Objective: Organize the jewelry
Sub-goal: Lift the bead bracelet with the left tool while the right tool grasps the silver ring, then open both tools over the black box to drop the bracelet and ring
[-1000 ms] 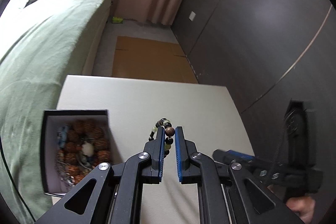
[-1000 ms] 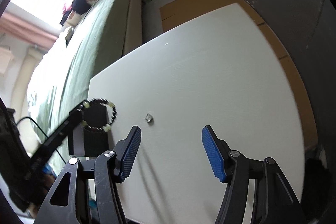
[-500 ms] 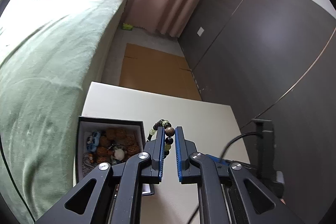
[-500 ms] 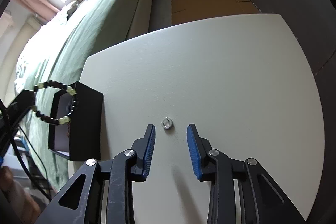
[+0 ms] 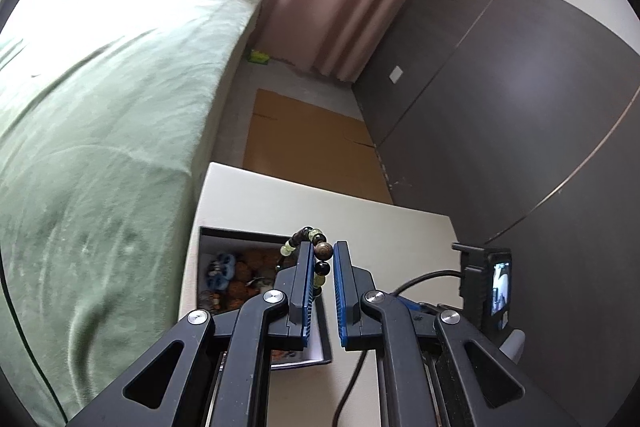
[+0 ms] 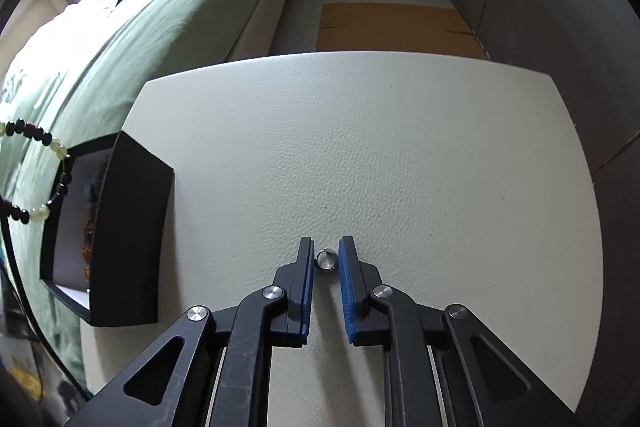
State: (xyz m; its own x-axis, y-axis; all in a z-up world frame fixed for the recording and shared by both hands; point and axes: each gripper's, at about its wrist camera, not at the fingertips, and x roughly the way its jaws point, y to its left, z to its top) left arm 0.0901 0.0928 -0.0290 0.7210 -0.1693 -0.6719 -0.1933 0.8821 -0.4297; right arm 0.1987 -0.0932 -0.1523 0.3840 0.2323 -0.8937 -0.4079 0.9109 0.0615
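Observation:
My left gripper point(image 5: 323, 251) is shut on a beaded bracelet point(image 5: 316, 253) of dark and pale green beads and holds it in the air over the black jewelry box point(image 5: 224, 239), which holds several brown bead pieces. The bracelet point(image 6: 44, 179) and the box point(image 6: 124, 235) also show at the left of the right wrist view. My right gripper point(image 6: 325, 259) is low on the white table point(image 6: 400, 147), its jaws closed in around a small silver ring point(image 6: 326, 260) that lies between the pads.
A green bed point(image 5: 100, 107) runs along the table's left side. A dark wardrobe wall point(image 5: 500, 107) stands to the right. Brown cardboard point(image 5: 308, 147) lies on the floor beyond the table. The other gripper's camera and cable point(image 5: 486, 287) sit at the lower right.
My left gripper has carried the bracelet left to above the box. My right gripper has moved forward and narrowed its jaws around the ring.

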